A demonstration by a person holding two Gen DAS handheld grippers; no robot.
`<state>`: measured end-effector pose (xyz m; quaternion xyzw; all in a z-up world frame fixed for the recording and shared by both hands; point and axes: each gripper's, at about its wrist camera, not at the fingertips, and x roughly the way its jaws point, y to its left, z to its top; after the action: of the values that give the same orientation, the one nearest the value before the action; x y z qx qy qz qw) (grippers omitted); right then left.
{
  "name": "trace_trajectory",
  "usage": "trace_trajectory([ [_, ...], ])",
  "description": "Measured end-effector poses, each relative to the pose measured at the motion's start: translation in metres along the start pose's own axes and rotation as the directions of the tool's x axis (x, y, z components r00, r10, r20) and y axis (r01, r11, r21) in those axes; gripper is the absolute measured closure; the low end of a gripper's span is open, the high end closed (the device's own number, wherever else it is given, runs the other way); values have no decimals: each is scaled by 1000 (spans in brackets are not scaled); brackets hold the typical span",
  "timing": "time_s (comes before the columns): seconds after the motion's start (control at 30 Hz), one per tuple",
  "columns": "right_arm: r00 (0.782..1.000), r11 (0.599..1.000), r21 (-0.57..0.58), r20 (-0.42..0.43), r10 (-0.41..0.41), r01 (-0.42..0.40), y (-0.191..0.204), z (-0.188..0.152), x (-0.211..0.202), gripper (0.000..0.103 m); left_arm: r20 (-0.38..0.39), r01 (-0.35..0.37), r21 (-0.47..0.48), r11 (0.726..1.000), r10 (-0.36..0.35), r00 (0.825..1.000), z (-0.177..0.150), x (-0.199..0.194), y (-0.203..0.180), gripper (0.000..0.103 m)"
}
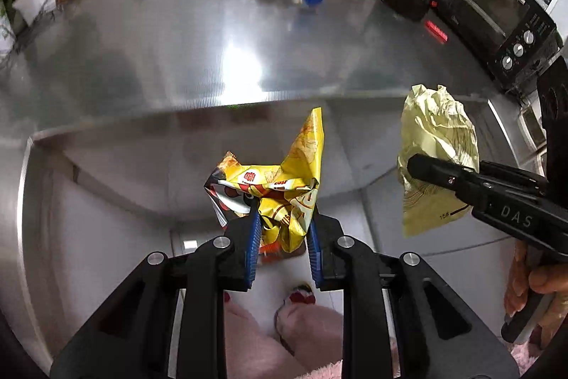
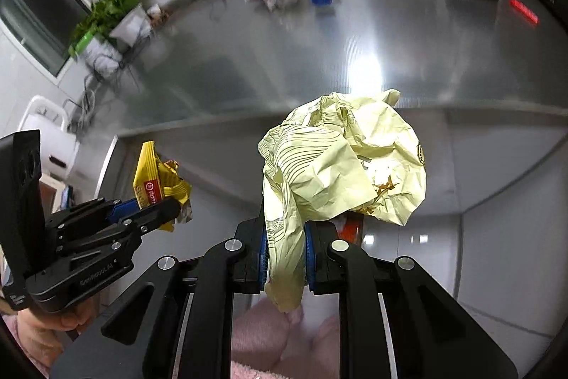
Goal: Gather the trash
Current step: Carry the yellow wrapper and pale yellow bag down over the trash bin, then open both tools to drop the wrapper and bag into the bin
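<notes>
At the lower middle of the left wrist view, my left gripper [image 1: 282,237] is closed on a crumpled yellow snack bag [image 1: 280,187], held in the air in front of the steel counter [image 1: 142,59]. I judge it light, slippery and springy, so a grip on the bunched middle is best. At right, the right gripper [image 1: 413,166] pinches a pale paper wrapper [image 1: 436,137].

At the centre of the right wrist view, the wrapper [image 2: 340,166] hangs between the closed blue pads [image 2: 309,258]; it looks soft, very light and easy to tear.
</notes>
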<state>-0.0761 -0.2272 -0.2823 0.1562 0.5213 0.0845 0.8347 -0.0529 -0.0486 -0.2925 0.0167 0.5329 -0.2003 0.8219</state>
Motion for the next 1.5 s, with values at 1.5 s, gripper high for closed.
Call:
trace_trajectory([
  [1.5, 961, 979, 179, -272, -42, 94, -49, -44, 245, 64, -289, 25, -66, 997, -43, 956, -74, 242, 60, 58],
])
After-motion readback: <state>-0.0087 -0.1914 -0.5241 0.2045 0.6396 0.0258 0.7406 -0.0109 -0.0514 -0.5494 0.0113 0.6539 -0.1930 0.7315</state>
